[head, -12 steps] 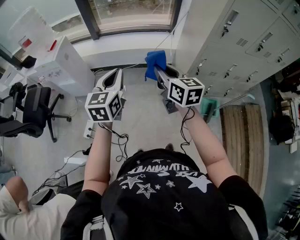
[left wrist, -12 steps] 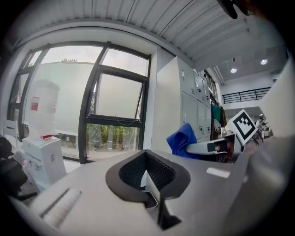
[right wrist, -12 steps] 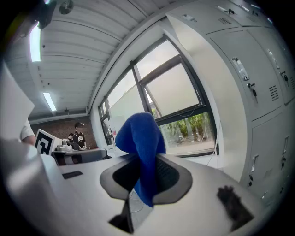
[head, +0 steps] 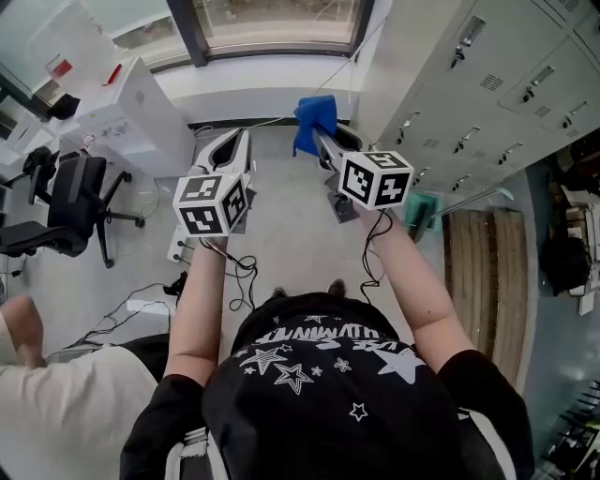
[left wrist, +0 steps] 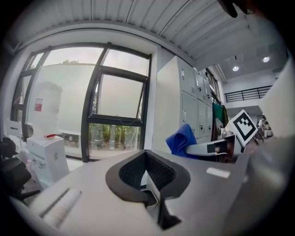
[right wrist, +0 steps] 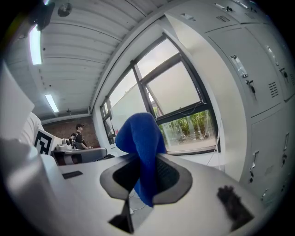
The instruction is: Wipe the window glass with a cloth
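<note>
The right tongs (head: 320,141) are clamped on a blue cloth (head: 314,119). The cloth is pinched between the pads, with a bunched fold standing up above them and a tail hanging below. The left tongs (head: 236,141) are closed on nothing and held level beside the right pair, a little apart from it.

The window glass (head: 272,19) lies straight ahead of both tips, beyond a strip of floor (head: 281,216) and the white sill (head: 253,89), and is well apart from the cloth. The panes stand upright, their dark frame running across the line of reach.

The right gripper view looks at the lower pane with greenery behind it (right wrist: 189,126), just left of the grey lockers (head: 469,84). I judge wiping has not begun. The right arm carries the cloth, so it must go forward and up until the cloth meets the glass.
</note>
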A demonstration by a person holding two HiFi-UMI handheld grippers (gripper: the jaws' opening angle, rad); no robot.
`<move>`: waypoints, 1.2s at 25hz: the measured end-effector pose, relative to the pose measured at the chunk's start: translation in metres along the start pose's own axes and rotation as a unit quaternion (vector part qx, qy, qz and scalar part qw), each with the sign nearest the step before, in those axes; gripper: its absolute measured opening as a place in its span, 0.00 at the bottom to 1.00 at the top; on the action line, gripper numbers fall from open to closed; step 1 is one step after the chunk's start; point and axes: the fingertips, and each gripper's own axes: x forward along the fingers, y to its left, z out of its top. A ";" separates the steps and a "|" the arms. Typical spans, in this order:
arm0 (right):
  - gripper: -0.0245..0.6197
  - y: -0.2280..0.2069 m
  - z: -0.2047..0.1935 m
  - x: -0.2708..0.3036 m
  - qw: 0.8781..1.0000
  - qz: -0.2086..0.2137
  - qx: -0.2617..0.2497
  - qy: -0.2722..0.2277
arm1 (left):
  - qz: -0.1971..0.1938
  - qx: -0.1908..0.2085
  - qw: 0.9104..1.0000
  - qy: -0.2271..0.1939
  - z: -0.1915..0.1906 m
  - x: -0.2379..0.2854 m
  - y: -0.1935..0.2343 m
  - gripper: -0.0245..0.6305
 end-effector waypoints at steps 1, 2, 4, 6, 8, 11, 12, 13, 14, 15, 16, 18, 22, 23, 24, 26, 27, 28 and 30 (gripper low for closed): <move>0.15 -0.001 -0.001 -0.002 1.000 0.000 0.001 0.001 | 0.000 -0.001 1.000 0.001 -0.001 -0.001 -0.002 0.05; 0.15 -0.002 -0.002 -0.004 1.000 0.000 0.003 0.002 | 0.000 -0.002 1.000 0.003 -0.003 -0.001 -0.004 0.05; 0.15 -0.003 -0.005 -0.006 1.000 0.003 0.007 0.005 | 0.001 -0.004 1.000 0.007 -0.006 -0.002 -0.007 0.05; 0.15 -0.004 -0.007 -0.009 1.000 0.007 0.009 0.005 | 0.002 -0.006 1.000 0.010 -0.008 -0.003 -0.010 0.05; 0.15 -0.005 -0.008 -0.011 1.000 0.012 0.009 0.003 | 0.004 -0.006 1.000 0.010 -0.010 -0.004 -0.014 0.05; 0.15 -0.006 -0.010 -0.012 1.000 0.022 0.018 -0.001 | 0.015 -0.008 1.000 0.009 -0.013 -0.007 -0.013 0.05; 0.15 -0.008 -0.011 -0.012 0.999 0.024 0.021 0.000 | 0.020 -0.011 1.000 0.007 -0.012 -0.007 -0.012 0.05; 0.15 -0.010 -0.011 -0.013 0.999 0.026 0.021 0.002 | 0.025 -0.013 1.000 0.005 -0.011 -0.007 -0.013 0.05; 0.15 -0.013 -0.011 -0.015 0.999 0.028 0.020 0.004 | 0.028 -0.015 0.999 0.004 -0.011 -0.007 -0.014 0.05; 0.15 -0.017 -0.011 -0.017 0.999 0.029 0.019 0.005 | 0.032 -0.016 0.999 0.005 -0.012 -0.006 -0.017 0.05; 0.15 -0.021 -0.010 -0.020 0.999 0.031 0.018 0.006 | 0.035 -0.015 0.999 0.007 -0.014 -0.004 -0.020 0.05; 0.15 -0.031 -0.011 -0.026 0.999 0.033 0.022 0.008 | 0.044 -0.012 0.999 0.010 -0.016 -0.002 -0.027 0.05; 0.15 -0.052 -0.011 -0.035 0.999 0.045 0.025 0.011 | 0.059 -0.004 0.998 0.002 -0.014 0.002 -0.045 0.05; 0.15 -0.056 -0.012 -0.036 0.998 0.048 0.024 0.012 | 0.063 0.000 0.998 -0.001 -0.013 0.003 -0.049 0.05; 0.15 -0.060 -0.012 -0.035 0.998 0.050 0.024 0.013 | 0.065 0.003 0.998 -0.003 -0.012 0.004 -0.052 0.05; 0.15 -0.063 -0.013 -0.031 0.998 0.054 0.028 0.018 | 0.069 0.007 0.998 -0.001 -0.013 0.006 -0.055 0.05; 0.15 -0.062 -0.014 -0.029 0.998 0.058 0.029 0.019 | 0.071 0.008 0.997 0.002 -0.014 0.007 -0.056 0.05; 0.15 -0.060 -0.013 -0.027 0.997 0.063 0.027 0.019 | 0.073 0.008 0.997 0.004 -0.015 0.009 -0.056 0.05; 0.15 -0.059 -0.012 -0.022 0.997 0.070 0.022 0.019 | 0.075 0.008 0.997 0.006 -0.015 0.015 -0.054 0.05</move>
